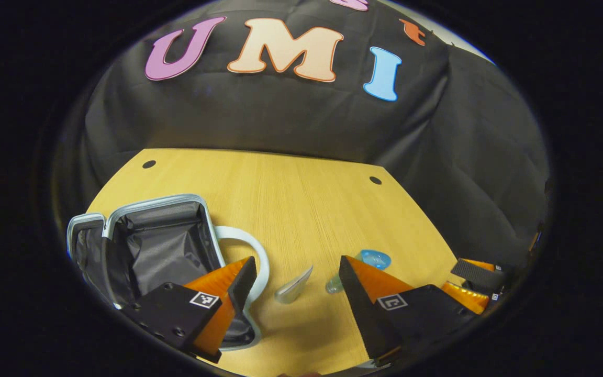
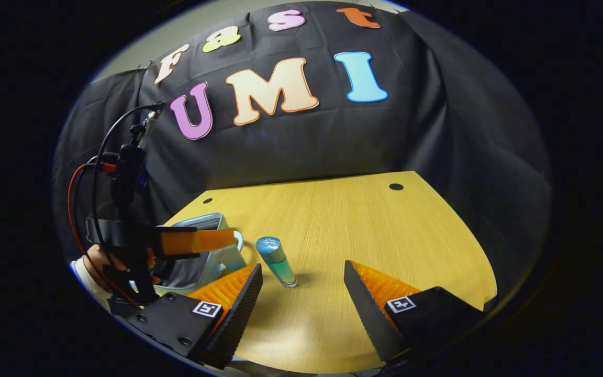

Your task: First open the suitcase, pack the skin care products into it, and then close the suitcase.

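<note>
A small suitcase lies open at the table's left, with a dark lining, a pale rim and a white handle. My left gripper is open just right of it, above a small silvery tube lying on the table. A clear bottle with a blue cap stands behind its right finger. In the right gripper view that bottle stands upright, just beyond my open right gripper and nearer its left finger. Farther left, the left gripper hangs in front of the suitcase.
The wooden table has two small round holes near its far edge, and the black cloth wall rises behind it. A hand holds the left gripper, with cables looping above it. The right gripper sits at the table's right edge.
</note>
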A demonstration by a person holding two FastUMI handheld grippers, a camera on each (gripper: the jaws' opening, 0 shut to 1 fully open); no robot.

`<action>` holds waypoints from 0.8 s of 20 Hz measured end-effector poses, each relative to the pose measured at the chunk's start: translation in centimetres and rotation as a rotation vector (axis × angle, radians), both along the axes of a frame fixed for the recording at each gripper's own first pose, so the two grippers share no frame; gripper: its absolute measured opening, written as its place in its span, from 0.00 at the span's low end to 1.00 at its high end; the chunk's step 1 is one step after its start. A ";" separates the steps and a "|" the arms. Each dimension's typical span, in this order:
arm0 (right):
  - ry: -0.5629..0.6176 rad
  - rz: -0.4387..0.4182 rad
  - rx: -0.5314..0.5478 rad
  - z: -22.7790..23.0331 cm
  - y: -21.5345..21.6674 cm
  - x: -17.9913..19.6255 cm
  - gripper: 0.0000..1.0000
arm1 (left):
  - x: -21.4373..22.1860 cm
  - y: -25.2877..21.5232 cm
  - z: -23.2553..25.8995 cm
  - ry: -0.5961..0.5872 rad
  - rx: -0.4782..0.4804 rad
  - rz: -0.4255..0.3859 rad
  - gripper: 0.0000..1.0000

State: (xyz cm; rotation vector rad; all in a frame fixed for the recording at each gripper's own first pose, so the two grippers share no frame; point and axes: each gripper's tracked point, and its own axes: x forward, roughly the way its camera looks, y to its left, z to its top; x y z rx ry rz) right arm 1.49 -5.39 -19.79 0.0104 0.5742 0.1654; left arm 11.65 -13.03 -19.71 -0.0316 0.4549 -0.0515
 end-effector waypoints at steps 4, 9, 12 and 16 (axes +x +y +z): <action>0.024 0.054 -0.005 -1.8 -0.2 0.6 0.98 | 1.1 -0.1 -3.5 0.028 0.001 0.063 0.87; 0.049 0.111 -0.006 -4.1 0.8 2.2 0.94 | 1.4 0.3 -6.2 0.058 0.007 0.103 0.77; 0.055 0.149 -0.017 -5.0 1.7 3.1 0.98 | 1.8 0.6 -7.3 0.071 -0.012 0.135 0.73; 0.077 0.190 -0.055 -7.0 2.5 4.1 0.98 | 2.7 1.4 -8.2 0.079 0.016 0.158 0.46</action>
